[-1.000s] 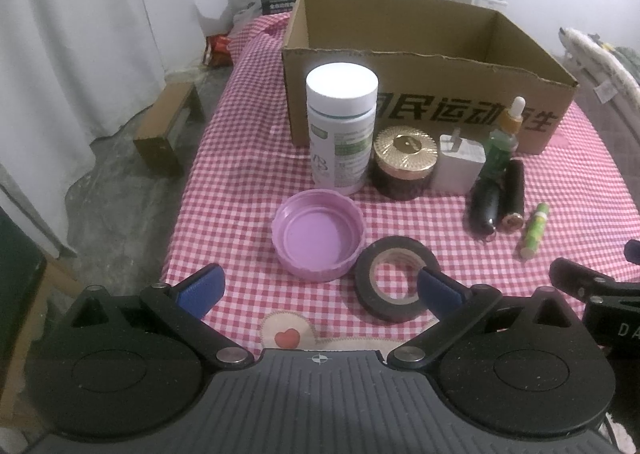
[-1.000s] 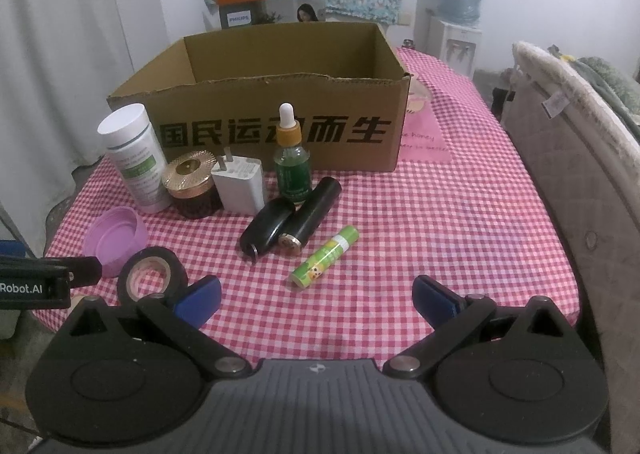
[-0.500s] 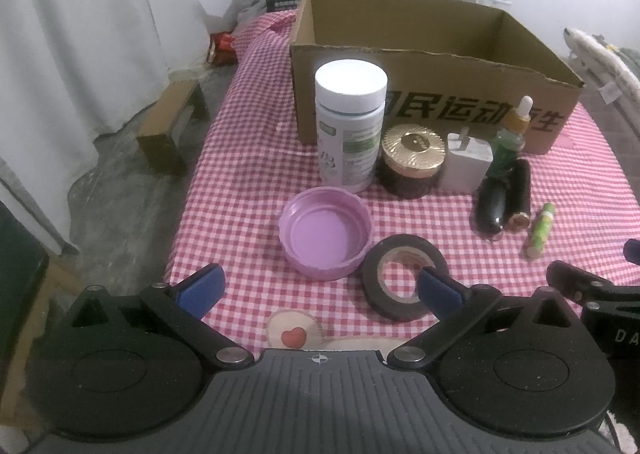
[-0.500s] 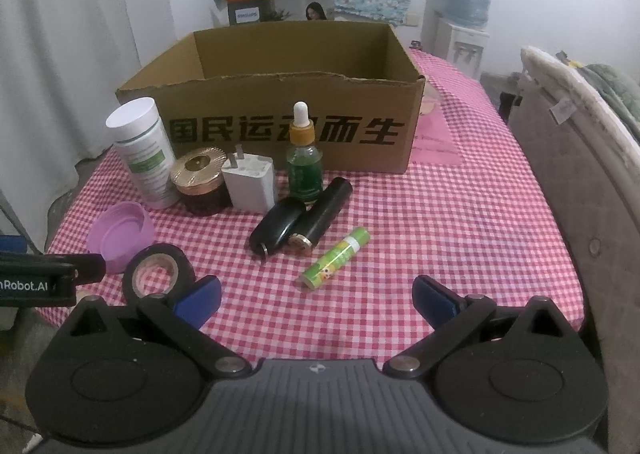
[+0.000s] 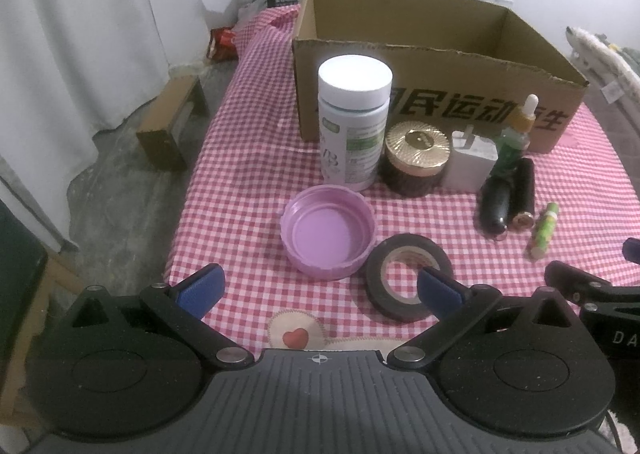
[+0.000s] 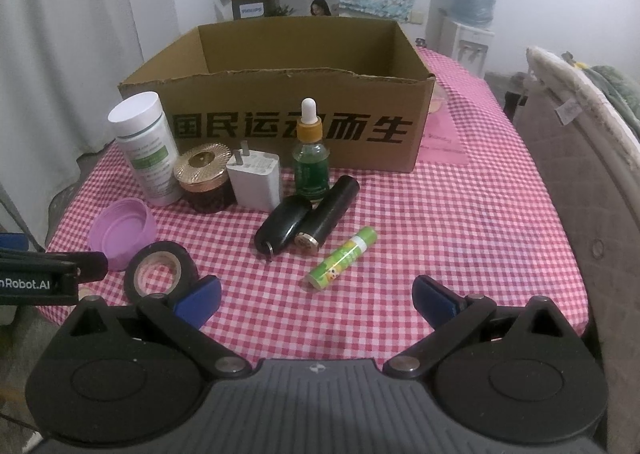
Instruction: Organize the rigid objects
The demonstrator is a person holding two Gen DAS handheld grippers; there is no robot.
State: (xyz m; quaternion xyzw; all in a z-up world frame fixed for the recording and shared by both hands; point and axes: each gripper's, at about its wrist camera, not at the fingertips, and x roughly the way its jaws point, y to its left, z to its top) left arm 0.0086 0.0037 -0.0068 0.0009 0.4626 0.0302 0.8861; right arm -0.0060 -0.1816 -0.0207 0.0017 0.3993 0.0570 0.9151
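Hovering low at the near edge of the checked surface (image 6: pixel 460 222), both claws are spread wide and grasp nothing. The left claw (image 5: pixel 318 288) sits just short of the purple lid (image 5: pixel 328 237), with the black tape roll (image 5: pixel 408 276) lying flat by its right fingertip, so that hand is the nearer one for either. The right claw (image 6: pixel 316 296) faces the green glue stick (image 6: pixel 343 257), whose long axis runs diagonally away to the right. Farther back stand bottles and jars before the open cardboard box (image 6: pixel 288 122); its floor is hidden behind the front wall.
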